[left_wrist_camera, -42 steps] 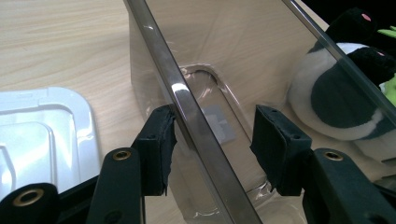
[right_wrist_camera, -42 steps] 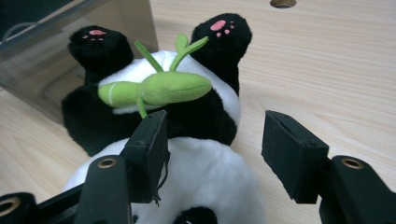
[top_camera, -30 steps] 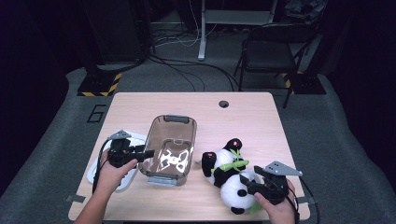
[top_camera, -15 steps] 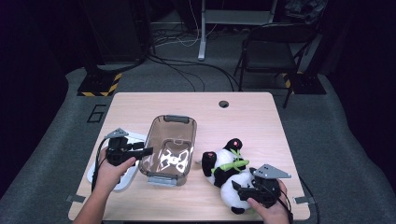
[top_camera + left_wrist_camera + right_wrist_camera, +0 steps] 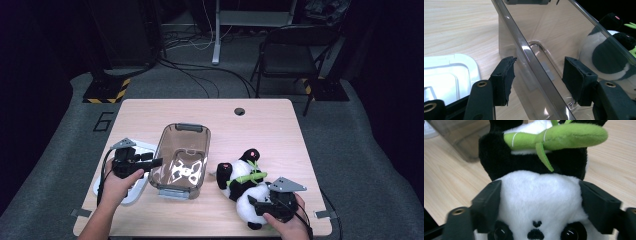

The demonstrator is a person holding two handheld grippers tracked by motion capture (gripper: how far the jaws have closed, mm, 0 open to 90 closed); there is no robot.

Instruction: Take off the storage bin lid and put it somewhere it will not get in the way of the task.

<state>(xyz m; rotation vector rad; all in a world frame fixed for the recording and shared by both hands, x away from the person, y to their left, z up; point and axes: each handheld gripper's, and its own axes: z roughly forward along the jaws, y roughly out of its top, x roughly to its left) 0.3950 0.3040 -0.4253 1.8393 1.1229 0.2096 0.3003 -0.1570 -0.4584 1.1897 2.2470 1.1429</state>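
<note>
Clear smoky plastic is what your left tongs straddle: the near wall of the empty storage bin runs between the two pads, yet neither pad presses on it, so the bin is steadied at most, not gripped. Its white lid lies off on the tabletop beside your left hand. The panda plush with its green bamboo stalk lies on the tabletop just right of the bin, so none of the packing is done: I judge the lift, the drop into the bin and the lid all remain. Your right tongs have just been closing; their jaws flank the panda's white head, pads at the fur on both sides, though whether they truly bite I cannot tell. Both forearms come in low from the near edge, tongs roughly level, left pointing at the bin, right at the toy.
</note>
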